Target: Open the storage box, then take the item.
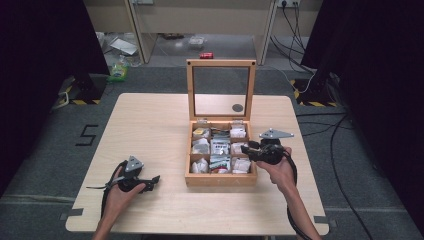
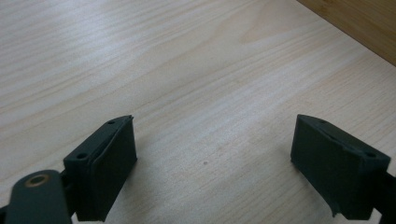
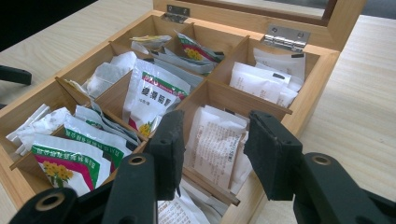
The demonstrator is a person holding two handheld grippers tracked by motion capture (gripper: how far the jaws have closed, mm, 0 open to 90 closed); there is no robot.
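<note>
Hovering right claw (image 3: 212,154) released over white sachets (image 3: 217,142) in wooden box (image 1: 220,178), left claw (image 2: 212,161) released above table (image 2: 187,70)

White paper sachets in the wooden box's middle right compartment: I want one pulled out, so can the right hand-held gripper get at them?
Probably yes: the right hand-held gripper hangs open over those sachets, lid up.
</note>
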